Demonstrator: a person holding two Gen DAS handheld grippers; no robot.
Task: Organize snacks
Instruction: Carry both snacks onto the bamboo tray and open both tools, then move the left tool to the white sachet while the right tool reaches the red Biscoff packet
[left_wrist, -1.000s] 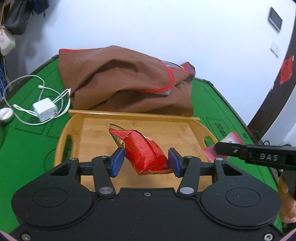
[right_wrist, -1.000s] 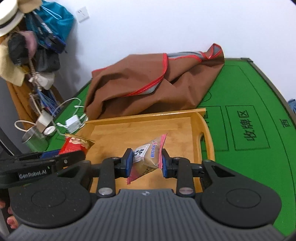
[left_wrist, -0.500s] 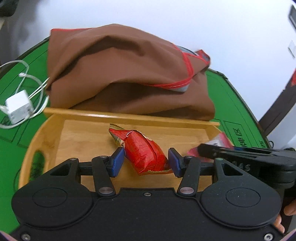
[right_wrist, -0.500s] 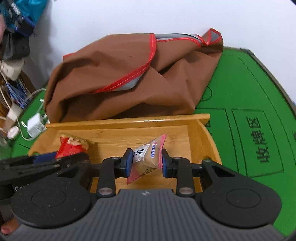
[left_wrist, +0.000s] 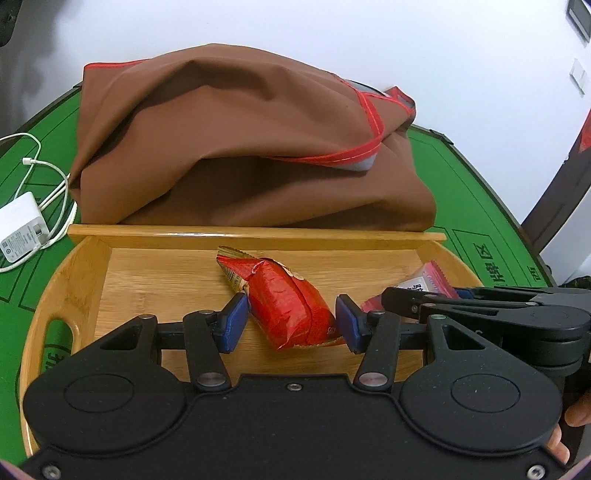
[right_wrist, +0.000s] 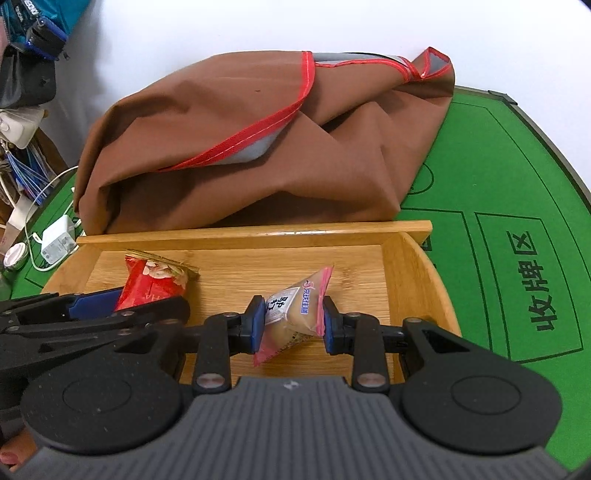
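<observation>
Before us a green felt surface (right_wrist: 517, 192) printed with dark lines and characters runs back to a white wall, and on it, at the far side, lies a big crumpled brown cloth with red trim (left_wrist: 236, 147), its near edge touching the back rim of a bamboo tray (left_wrist: 258, 233) with a cut-out handle at each end. We hold both tools over the tray, angled down at its floor. Our left claw (left_wrist: 291, 319) is closed on a red snack packet (left_wrist: 284, 306): the two blue pads (left_wrist: 234, 323) press its sides, and the packet sits tilted between them, its crimped gold-edged end pointing up and away toward the tray's back wall. Whether its lower end touches the wood we cannot tell. Our right claw (right_wrist: 293, 321) stands much narrower, pinched on a small clear sachet with pink edges (right_wrist: 295, 314) that holds a pale brown filling and carries blue and black print; its pink corner sticks up past the right pad, and its lower tip hangs just over the tray floor. Seen from the right wrist, the red packet shows at left, beyond the black arms of the left tool; seen from the left wrist, the sachet peeks out at right, behind the right tool. Off the tray's left end a white charger brick (left_wrist: 22, 230) and its looped cable (left_wrist: 48, 173) lie on the felt.
</observation>
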